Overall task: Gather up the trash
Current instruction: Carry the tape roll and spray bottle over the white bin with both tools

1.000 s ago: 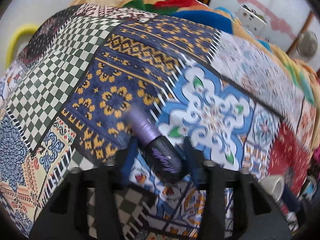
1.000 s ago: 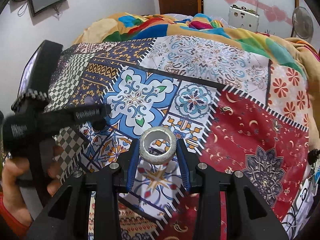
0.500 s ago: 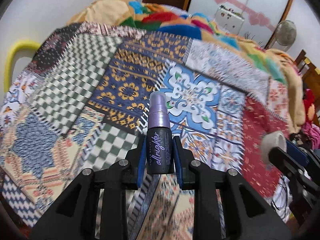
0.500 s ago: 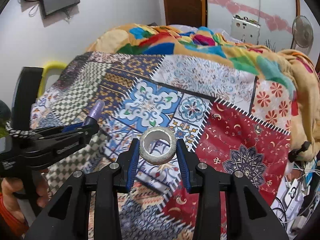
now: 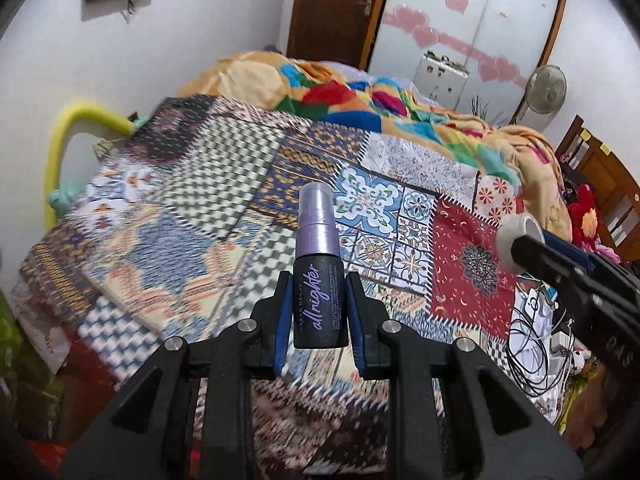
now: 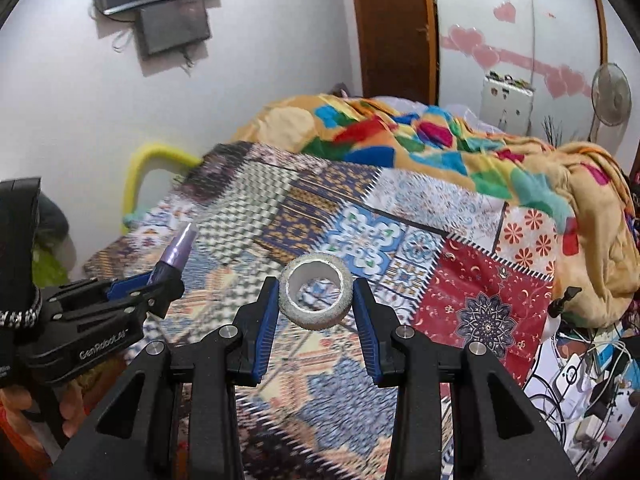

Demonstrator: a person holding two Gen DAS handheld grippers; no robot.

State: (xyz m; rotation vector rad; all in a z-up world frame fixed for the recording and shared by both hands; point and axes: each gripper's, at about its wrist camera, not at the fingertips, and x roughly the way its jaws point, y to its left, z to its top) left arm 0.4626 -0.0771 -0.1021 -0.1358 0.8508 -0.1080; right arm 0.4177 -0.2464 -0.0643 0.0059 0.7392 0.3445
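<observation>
Purple-capped bottle (image 5: 318,292) between closed fingers (image 5: 285,316)

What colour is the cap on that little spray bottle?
Pale purple, above a dark body, on the spray bottle; the left wrist view shows it best.

A small dark spray bottle (image 5: 318,300) with a lilac cap stands upright, pinched between the left gripper's (image 5: 319,312) blue pads, while a near-empty whitish tape roll (image 6: 316,295) sits clamped, hole facing up, in the right gripper (image 6: 316,312).
</observation>
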